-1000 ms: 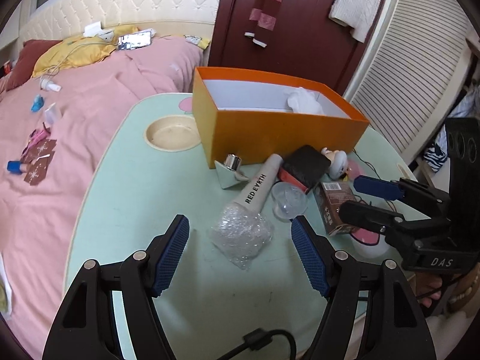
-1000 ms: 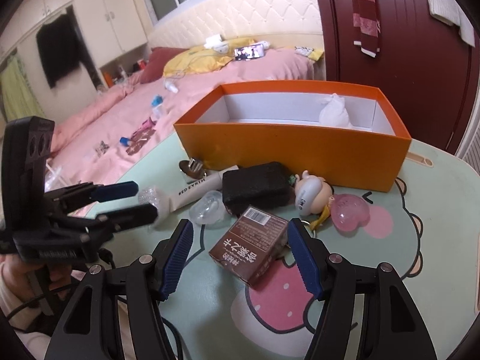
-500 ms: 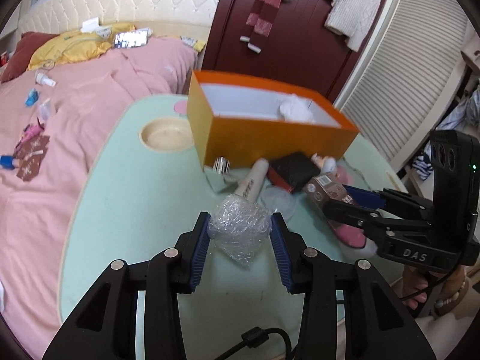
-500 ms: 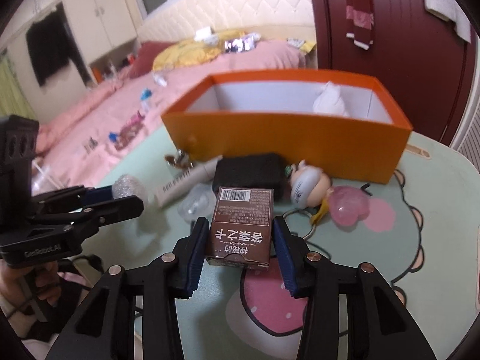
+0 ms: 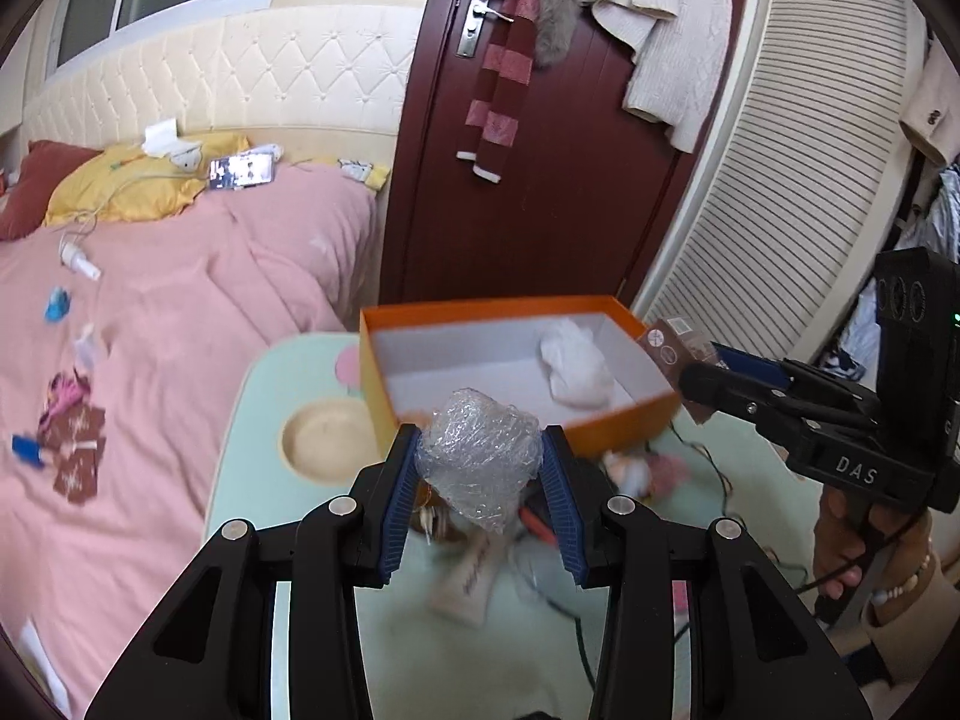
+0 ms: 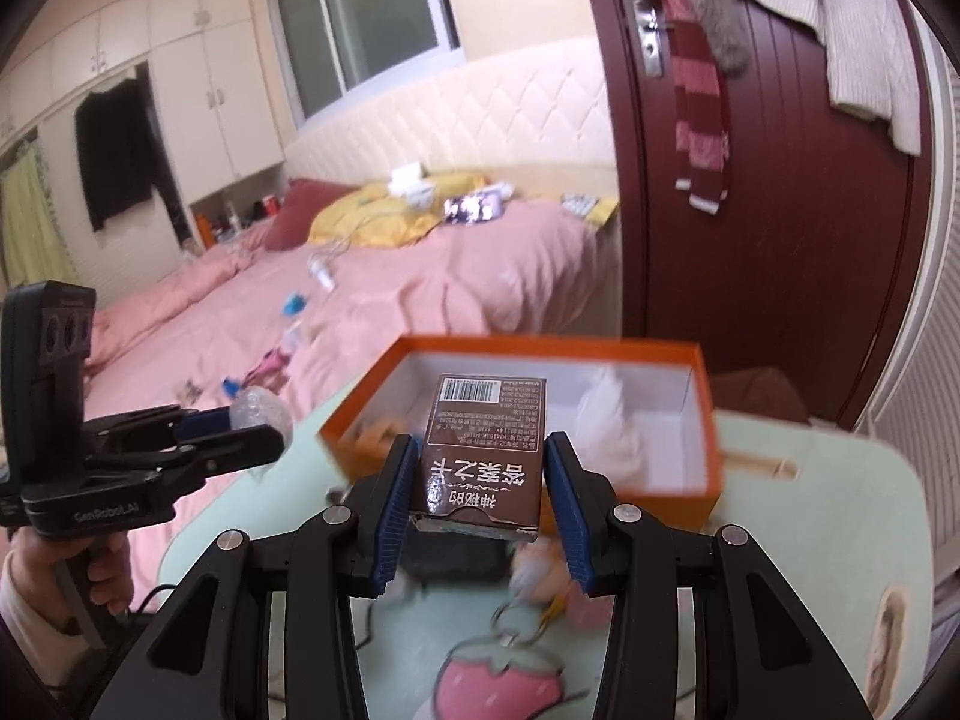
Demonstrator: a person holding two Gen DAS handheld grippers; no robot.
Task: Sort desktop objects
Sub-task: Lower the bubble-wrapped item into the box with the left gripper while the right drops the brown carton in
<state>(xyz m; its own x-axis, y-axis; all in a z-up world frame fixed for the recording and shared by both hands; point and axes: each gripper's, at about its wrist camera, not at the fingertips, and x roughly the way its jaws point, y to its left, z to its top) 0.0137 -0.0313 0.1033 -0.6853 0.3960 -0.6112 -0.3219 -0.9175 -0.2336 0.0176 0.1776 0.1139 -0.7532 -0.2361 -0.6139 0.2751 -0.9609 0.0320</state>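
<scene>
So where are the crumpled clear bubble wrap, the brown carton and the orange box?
crumpled clear bubble wrap (image 5: pixel 477 459), left wrist view, its middle
brown carton (image 6: pixel 483 468), right wrist view, printed face
orange box (image 5: pixel 624 423), left wrist view, front wall

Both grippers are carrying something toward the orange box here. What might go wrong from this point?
1. The bubble wrap wad is soft and springy between the left gripper fingers; it may slip out or bounce off the orange box rim.
2. The brown carton is pinched by its sides in the right gripper; it may tilt or slide.
3. Both grippers converge on one box, already holding a white tissue, so they may collide.
</scene>
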